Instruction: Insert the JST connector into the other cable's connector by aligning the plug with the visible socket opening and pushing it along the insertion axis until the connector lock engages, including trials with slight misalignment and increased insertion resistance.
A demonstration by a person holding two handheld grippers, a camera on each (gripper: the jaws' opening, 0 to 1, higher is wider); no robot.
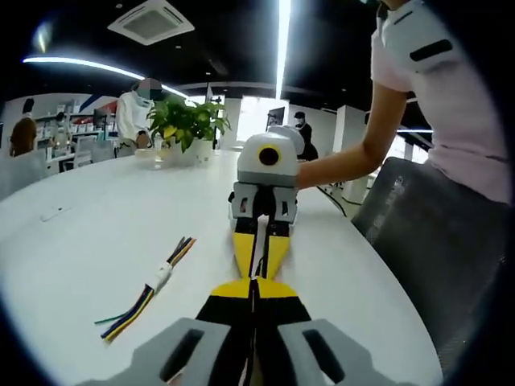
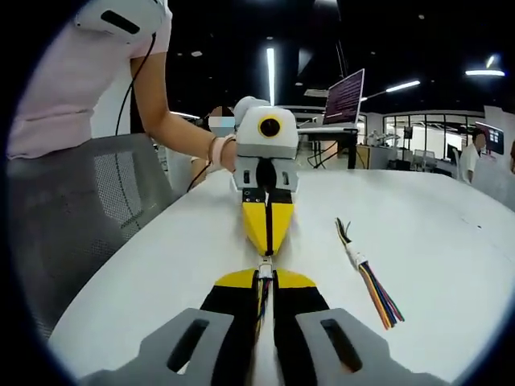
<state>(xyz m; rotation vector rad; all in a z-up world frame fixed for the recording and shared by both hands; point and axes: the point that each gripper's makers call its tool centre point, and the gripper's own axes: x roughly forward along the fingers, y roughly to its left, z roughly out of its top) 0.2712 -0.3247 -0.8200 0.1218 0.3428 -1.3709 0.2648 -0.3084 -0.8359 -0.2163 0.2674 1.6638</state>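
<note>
In the right gripper view my right gripper (image 2: 265, 277) is shut on a cable; its coloured wires (image 2: 263, 301) run back between the jaws and a small white connector (image 2: 265, 270) sticks out at the tip. Facing it tip to tip, my left gripper (image 2: 266, 251) has its yellow jaws closed on the mating end, which is too small to make out. In the left gripper view my left gripper (image 1: 255, 285) and the right gripper (image 1: 259, 269) meet nose to nose above the white table (image 1: 96, 233). How the two connectors sit together is hidden between the tips.
A spare cable with a white connector (image 1: 161, 276) (image 2: 355, 258) lies flat on the table beside the grippers. A grey mesh chair (image 1: 426, 241) (image 2: 80, 209) stands at the table edge next to the person in pink. A potted plant (image 1: 189, 125) stands at the far side.
</note>
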